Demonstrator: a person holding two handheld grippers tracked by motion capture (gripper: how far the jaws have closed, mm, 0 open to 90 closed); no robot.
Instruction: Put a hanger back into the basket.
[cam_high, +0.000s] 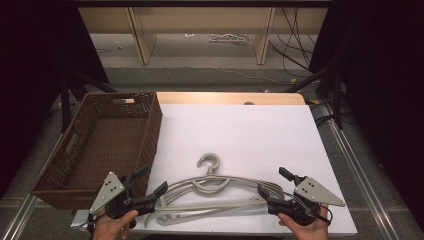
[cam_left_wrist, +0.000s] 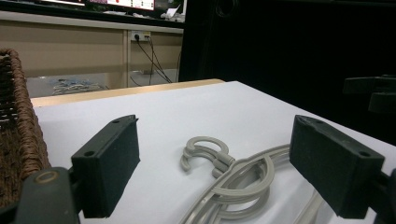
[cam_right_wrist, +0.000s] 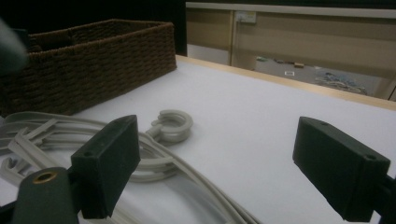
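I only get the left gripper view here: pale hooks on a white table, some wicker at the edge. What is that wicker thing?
Observer: A brown wicker basket, standing left of the hangers.
Operator: Anything inside it?
Observer: Nothing that the high view shows.
Operator: Who is working the tongs?
Observer: A person, one in each hand; the left tongs and right tongs are both open at the hangers' two ends.

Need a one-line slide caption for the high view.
Open left gripper and right gripper flank stacked grey hangers on a white table, wicker basket at left.
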